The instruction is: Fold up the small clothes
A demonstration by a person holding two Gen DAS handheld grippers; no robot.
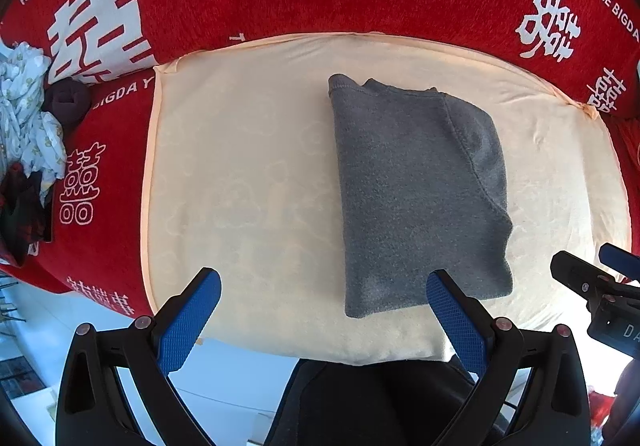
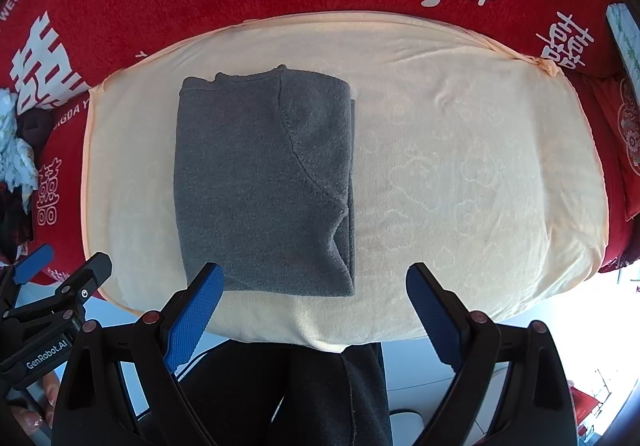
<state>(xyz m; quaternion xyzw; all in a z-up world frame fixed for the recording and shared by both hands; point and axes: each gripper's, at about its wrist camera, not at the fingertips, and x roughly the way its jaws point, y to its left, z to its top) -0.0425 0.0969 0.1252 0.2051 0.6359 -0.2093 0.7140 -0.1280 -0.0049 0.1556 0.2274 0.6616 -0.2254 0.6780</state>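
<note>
Blue pads of the left gripper (image 1: 322,304) fill the bottom of the left wrist view, spread wide and holding nothing; the right gripper (image 2: 314,296) at the bottom of its own view is likewise spread and empty. Between and just above them lies the grey top (image 2: 264,182), a neat rectangle on the cream cushion (image 2: 460,174), centre-left of the right view. Judging by its length, one more fold seems due: each claw should pinch a near corner, catching all layers, then lift together and lay the near edge squarely on the far edge. How many layers lie underneath is hard to tell, so bite deep. More clothes (image 1: 28,114) wait at the left edge.
</note>
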